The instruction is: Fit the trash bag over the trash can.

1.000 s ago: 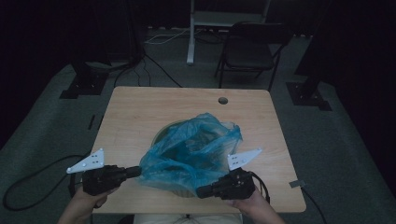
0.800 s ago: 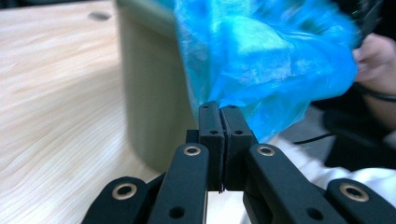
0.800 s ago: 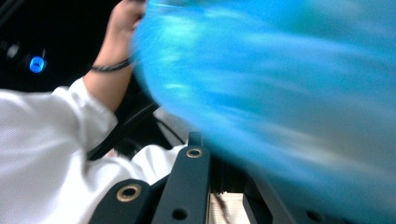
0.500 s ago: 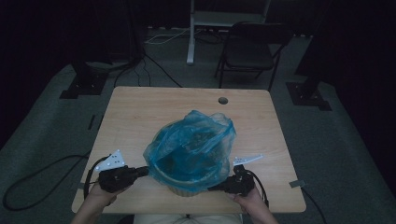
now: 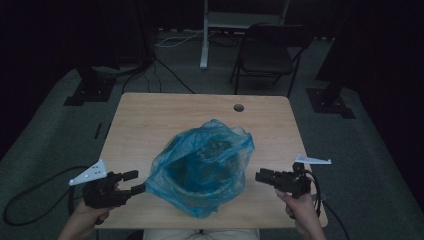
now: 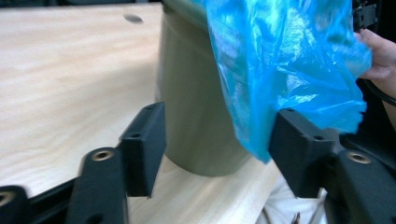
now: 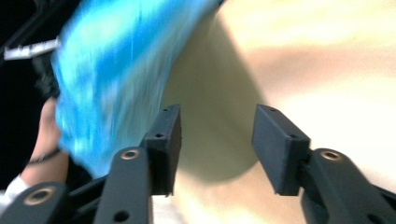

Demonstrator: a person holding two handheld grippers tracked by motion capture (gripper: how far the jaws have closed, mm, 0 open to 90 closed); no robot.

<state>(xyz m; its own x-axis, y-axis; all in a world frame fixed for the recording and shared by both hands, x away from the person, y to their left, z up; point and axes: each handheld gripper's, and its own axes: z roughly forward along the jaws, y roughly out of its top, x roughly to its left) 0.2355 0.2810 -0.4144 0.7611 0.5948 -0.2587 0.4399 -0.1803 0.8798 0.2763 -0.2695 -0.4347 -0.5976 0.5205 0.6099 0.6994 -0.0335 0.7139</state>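
**Both grippers open beside bagged bin**

Left gripper [image 5: 134,182]: jaws wide apart, gripping nothing. In the left gripper view the bin [image 6: 198,116] stands just ahead of the gap, and the blue bag [image 6: 285,65] hangs down in front of the right-hand jaw, its lower edge touching or nearly touching that jaw; can't tell which. The left hand [image 5: 87,212] holds the gripper low at the near table [image 5: 150,120] edge, pointing across toward the bag.

Right gripper [image 5: 261,176]: jaws also wide apart, empty. In the right gripper view, blurred, the bin's pale wall sits straight ahead between the jaws, and the bag drapes over it beyond the left-hand jaw. In the high view the tips stand clear of the bag. The right hand [image 5: 300,207] holds it level, pointing at the bag from the opposite side.
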